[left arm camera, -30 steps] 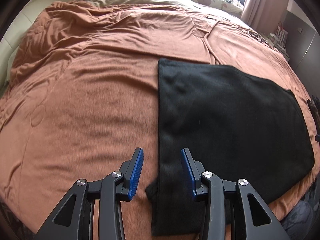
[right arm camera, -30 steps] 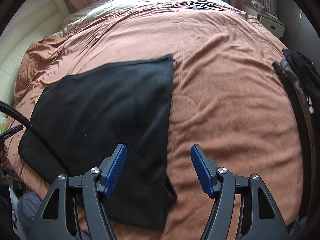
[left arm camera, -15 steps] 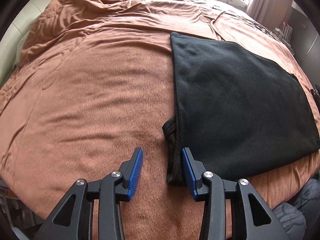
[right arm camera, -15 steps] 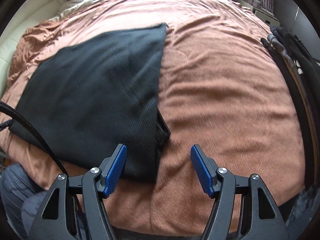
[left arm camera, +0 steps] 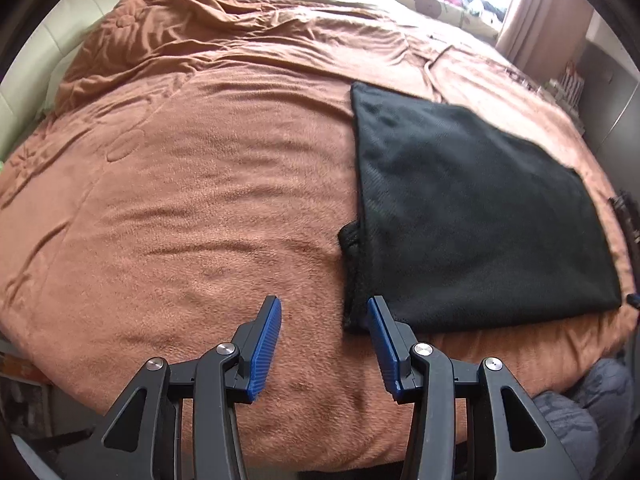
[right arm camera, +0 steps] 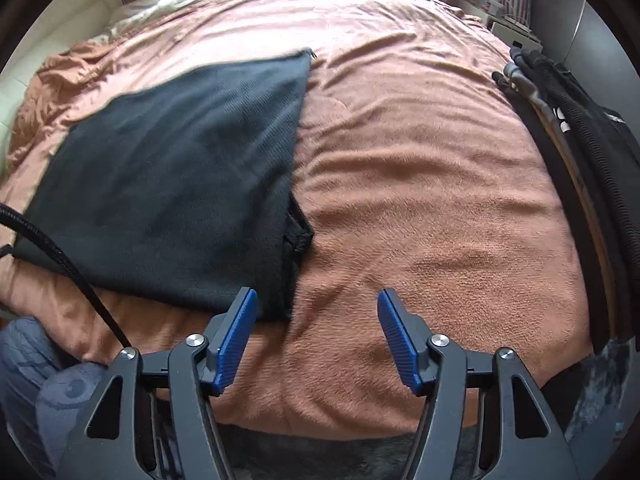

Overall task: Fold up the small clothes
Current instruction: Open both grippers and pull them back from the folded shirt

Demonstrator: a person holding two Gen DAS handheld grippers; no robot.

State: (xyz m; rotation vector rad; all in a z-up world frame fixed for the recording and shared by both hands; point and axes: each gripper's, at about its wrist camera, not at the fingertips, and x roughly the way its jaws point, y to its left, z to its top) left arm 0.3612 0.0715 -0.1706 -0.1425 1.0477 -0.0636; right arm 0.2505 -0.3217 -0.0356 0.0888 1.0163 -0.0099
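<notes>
Both grippers pulled back toward bed edge since earlier frames. Left wrist: left gripper spread, empty; one black folded garment on brown blanket, ahead-right; near corner hidden behind right finger. Right wrist: right gripper spread, empty; garment ahead-left, blurred; dark pile cut off right.

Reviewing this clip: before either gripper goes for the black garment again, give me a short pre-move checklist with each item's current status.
1. left gripper open and empty: ok.
2. right gripper open and empty: ok.
3. black garment lying flat on the brown blanket: ok.
4. Garment edges tidy: not ok, a flap sticks out on one side.
5. black cable clear of the garment: not ok, it crosses the corner in the right wrist view.
6. Fold complete: cannot tell.
</notes>
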